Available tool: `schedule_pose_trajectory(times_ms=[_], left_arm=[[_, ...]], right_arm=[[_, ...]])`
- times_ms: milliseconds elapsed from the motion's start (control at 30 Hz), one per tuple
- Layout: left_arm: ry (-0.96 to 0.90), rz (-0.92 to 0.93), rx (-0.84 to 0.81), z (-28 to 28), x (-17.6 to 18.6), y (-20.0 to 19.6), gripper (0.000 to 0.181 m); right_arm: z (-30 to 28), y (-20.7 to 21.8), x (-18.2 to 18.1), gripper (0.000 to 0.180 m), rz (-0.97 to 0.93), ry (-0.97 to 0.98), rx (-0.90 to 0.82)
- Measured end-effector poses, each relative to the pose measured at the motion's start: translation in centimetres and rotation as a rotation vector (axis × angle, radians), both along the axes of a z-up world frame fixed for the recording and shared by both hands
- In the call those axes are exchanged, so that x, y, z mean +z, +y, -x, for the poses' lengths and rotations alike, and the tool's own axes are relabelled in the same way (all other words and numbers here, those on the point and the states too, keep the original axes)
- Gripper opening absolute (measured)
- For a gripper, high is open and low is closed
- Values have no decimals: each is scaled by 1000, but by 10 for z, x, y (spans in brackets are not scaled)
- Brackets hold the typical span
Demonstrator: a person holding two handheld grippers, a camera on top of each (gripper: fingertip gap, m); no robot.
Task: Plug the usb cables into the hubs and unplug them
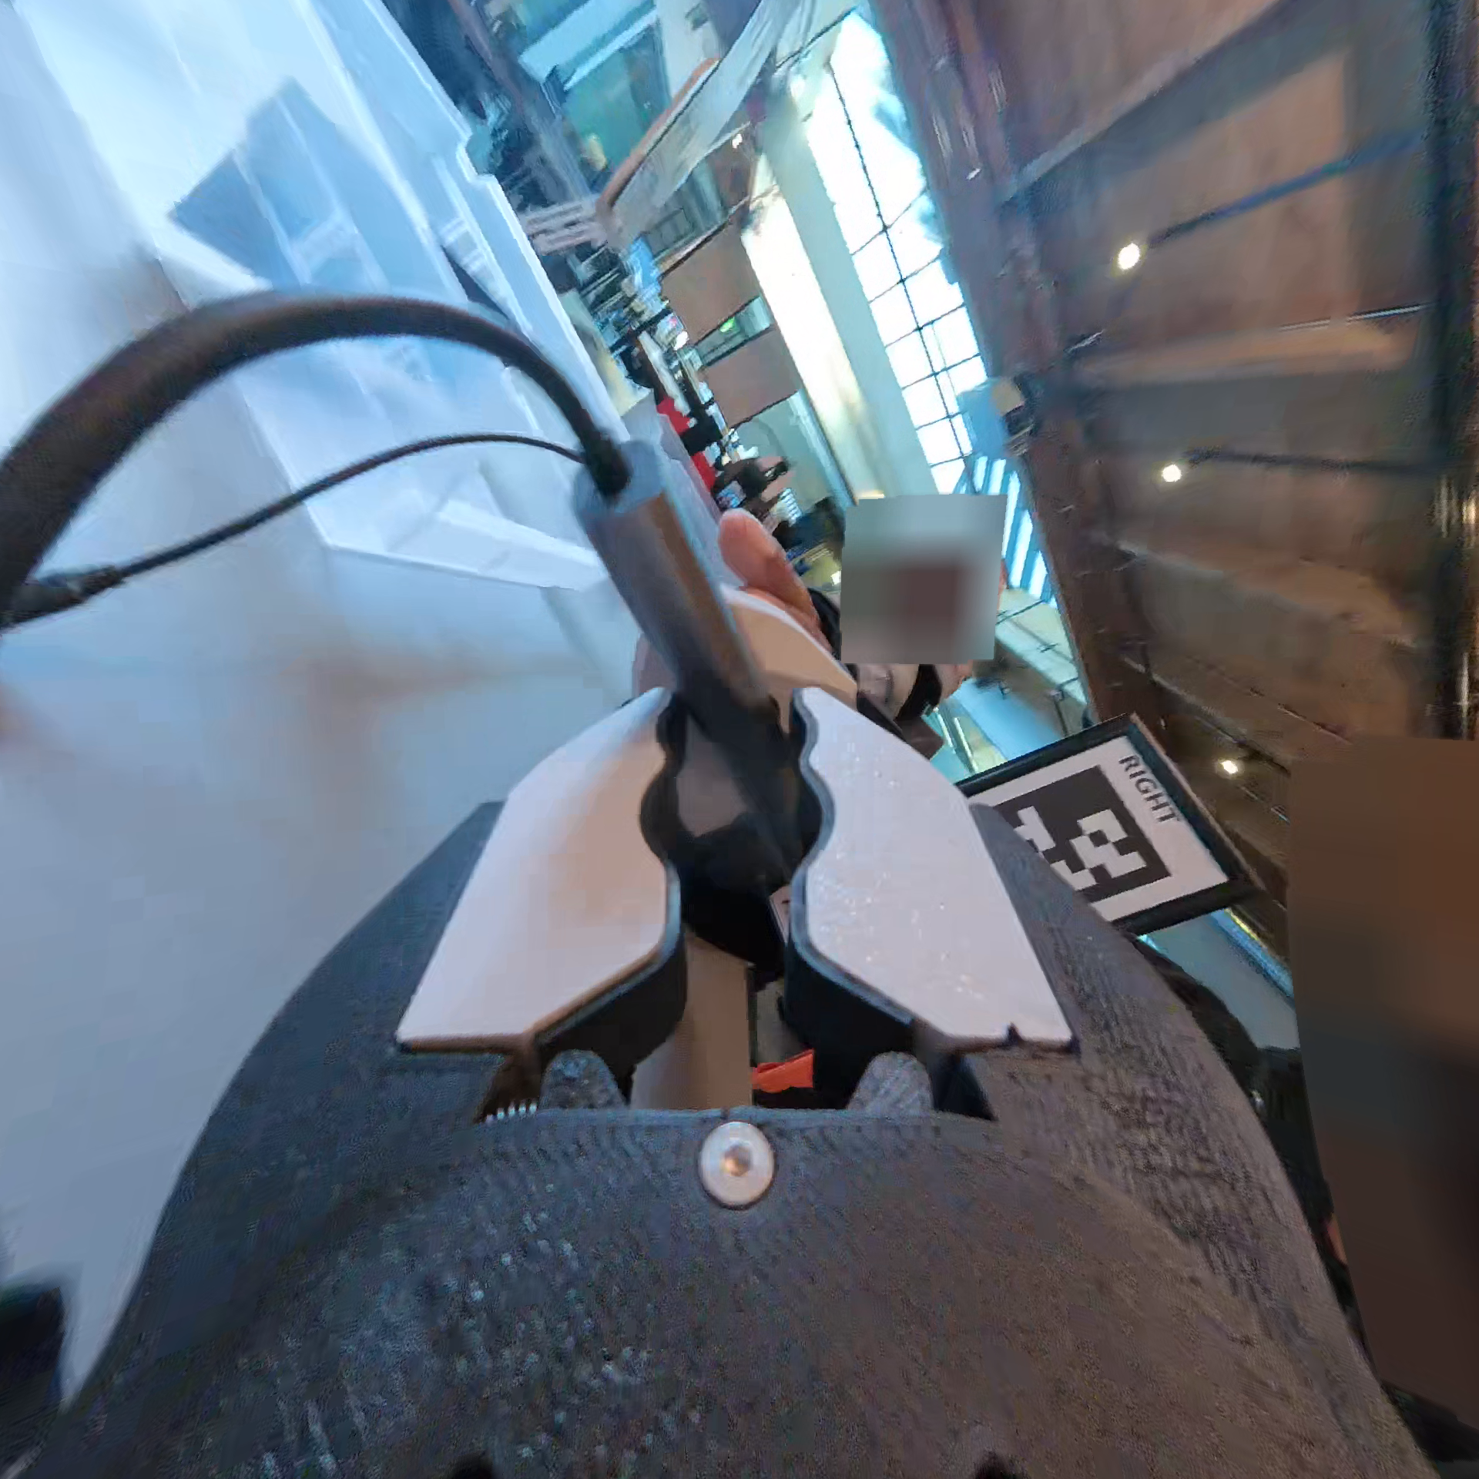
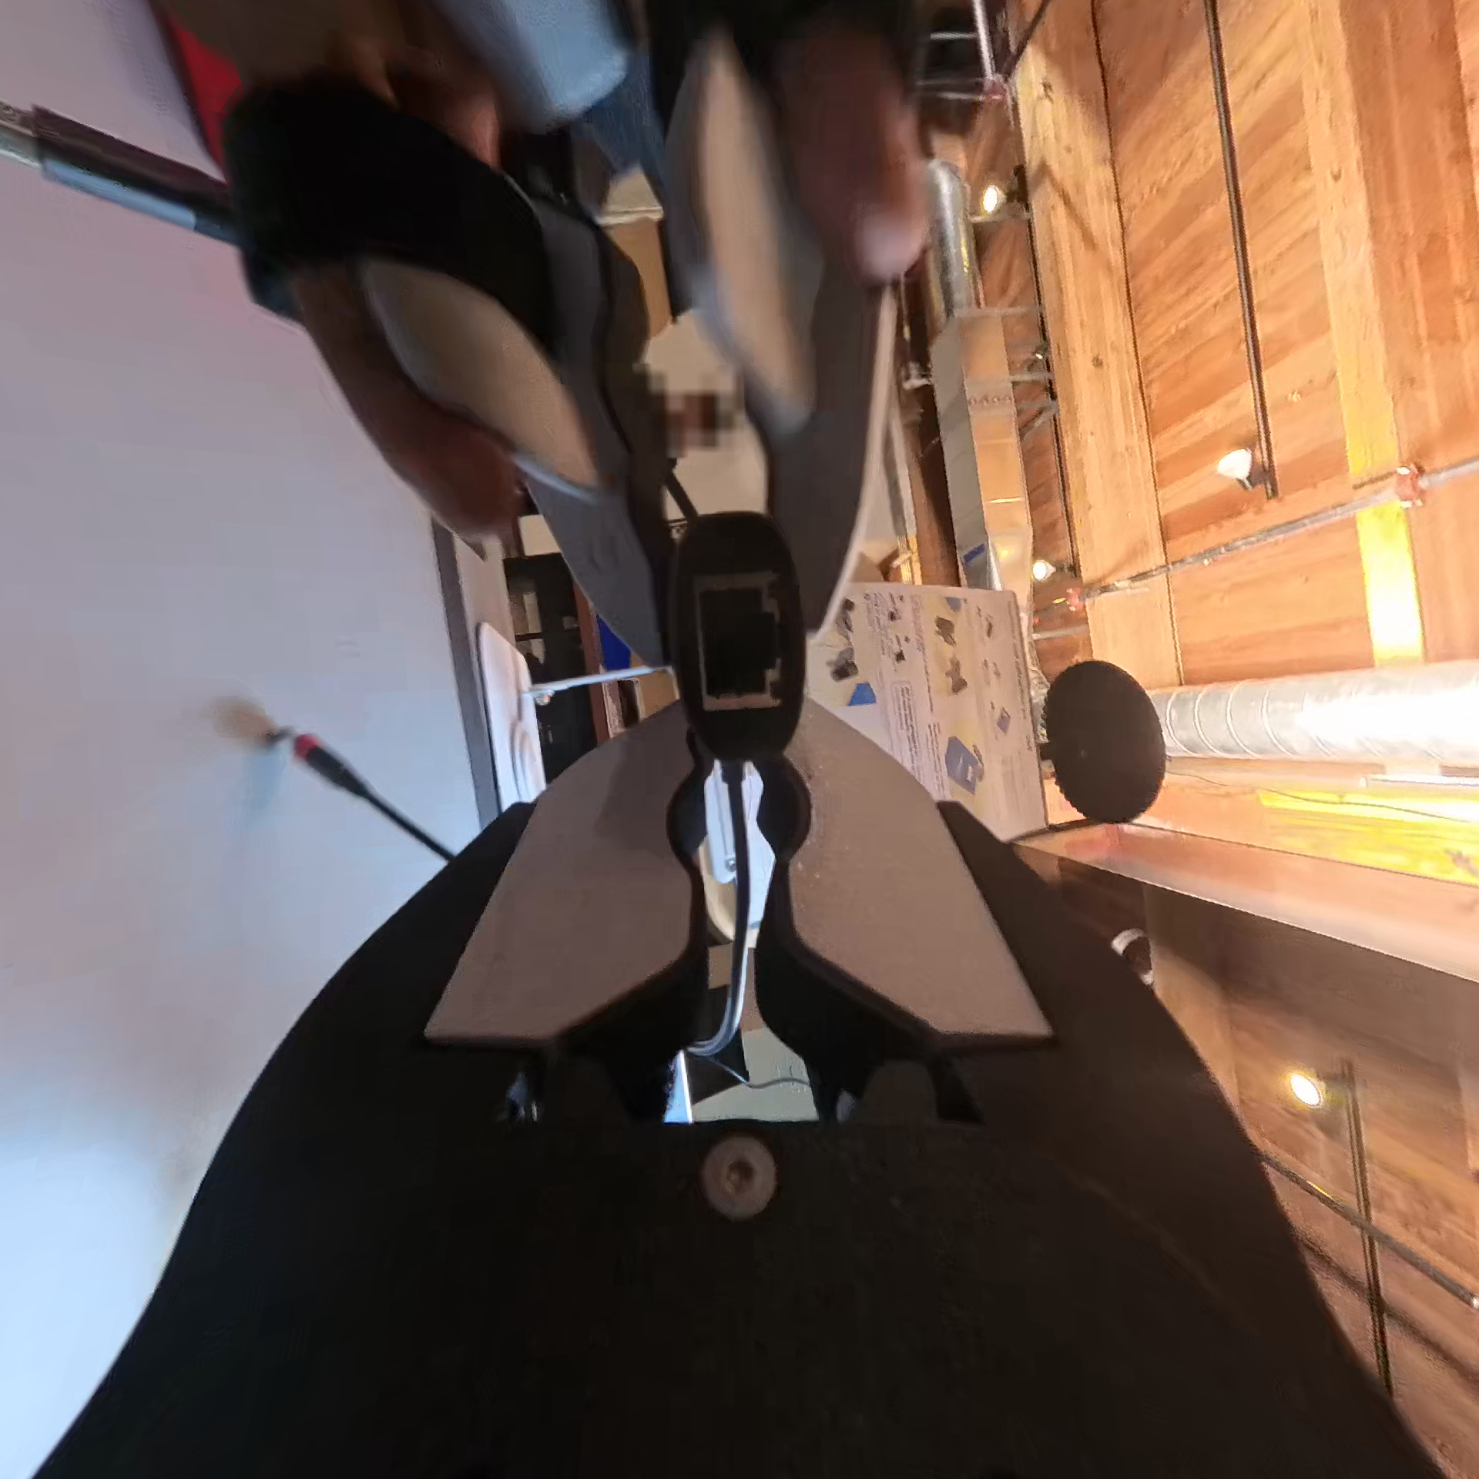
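With the left gripper (image 1: 732, 720) clamped on the slim grey metal hub (image 1: 672, 584) and the right gripper (image 2: 740, 748) clamped on the black oval-ended adapter (image 2: 736, 632), both aloft off any table, align their axes squarely before pushing.

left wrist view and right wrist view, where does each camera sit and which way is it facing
Left wrist view: sits on the left gripper, looking along its fingers, shut on a grey hub with black cables; the white table stands tilted sideways.
Right wrist view: sits on the right gripper, shut on a black adapter, facing the left gripper and a hand.
Shared: each view shows the other gripper.
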State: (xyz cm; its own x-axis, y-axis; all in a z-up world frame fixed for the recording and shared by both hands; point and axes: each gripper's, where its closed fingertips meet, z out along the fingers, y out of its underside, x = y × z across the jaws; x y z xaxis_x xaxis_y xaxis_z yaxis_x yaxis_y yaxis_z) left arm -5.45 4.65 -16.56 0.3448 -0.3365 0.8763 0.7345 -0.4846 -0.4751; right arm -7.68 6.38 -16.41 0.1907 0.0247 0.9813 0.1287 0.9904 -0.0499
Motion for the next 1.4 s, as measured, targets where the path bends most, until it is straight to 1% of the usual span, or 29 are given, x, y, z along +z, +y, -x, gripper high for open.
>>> schedule_pose_trajectory(times_ms=[33,100,167,200,267,333,400,467,567,633,667,700,800,933,1000,1033,1067,1100,1133,1167,1200,1267,1400], left_arm=[[33,2,8,0,-5,2,23],[173,-3,43,6,-14,4,20],[335,-60,80,18,-10,1,19],[436,-83,99,24,-8,-1,19],[638,-142,141,34,1,-8,18],[782,-177,169,38,7,-13,18],[886,-209,181,34,10,-16,17],[966,-231,169,22,8,-14,18],[1043,-259,151,3,6,-10,18],[1081,-253,126,-5,1,-9,18],[1097,-248,123,-7,-1,-9,18],[1106,-247,123,-8,-3,-9,17],[1077,-213,126,-9,-5,-9,17],[1118,-200,169,-7,-4,-7,18],[1123,-198,181,-5,2,-7,18],[1092,-211,196,-5,10,-8,18],[1062,-228,228,-2,21,-9,18],[1033,-279,293,8,41,-17,18],[980,-320,358,22,64,-31,18],[934,-359,402,36,84,-46,18],[923,-372,430,48,97,-58,18],[940,-367,499,70,107,-73,18],[913,-324,515,85,97,-77,18]], right_arm=[[1,0,-5,8,1,-16,-16],[5,3,-17,11,38,-97,-26],[4,3,-30,33,147,-250,-10],[1,2,-34,42,199,-319,6],[-5,3,-29,51,320,-388,36],[-10,5,-15,54,401,-381,54],[-12,5,-3,54,404,-354,50],[-11,-1,3,50,347,-314,51],[-7,-11,-1,44,259,-286,41],[-5,-14,-3,36,207,-272,31],[-5,-14,-2,29,187,-251,25],[-6,-14,3,17,162,-215,21],[-8,-15,-1,17,169,-240,17],[-6,-16,0,17,169,-225,3],[-5,-15,3,17,250,-229,27],[-4,-14,9,17,288,-225,48],[-3,-5,15,16,313,-221,24],[-4,23,17,17,325,-222,-83],[-8,51,19,16,371,-212,-123],[-16,71,24,17,406,-187,-140],[-24,85,34,17,403,-147,-148],[-36,100,56,17,459,-86,-151],[-50,126,101,17,564,-8,-168]])
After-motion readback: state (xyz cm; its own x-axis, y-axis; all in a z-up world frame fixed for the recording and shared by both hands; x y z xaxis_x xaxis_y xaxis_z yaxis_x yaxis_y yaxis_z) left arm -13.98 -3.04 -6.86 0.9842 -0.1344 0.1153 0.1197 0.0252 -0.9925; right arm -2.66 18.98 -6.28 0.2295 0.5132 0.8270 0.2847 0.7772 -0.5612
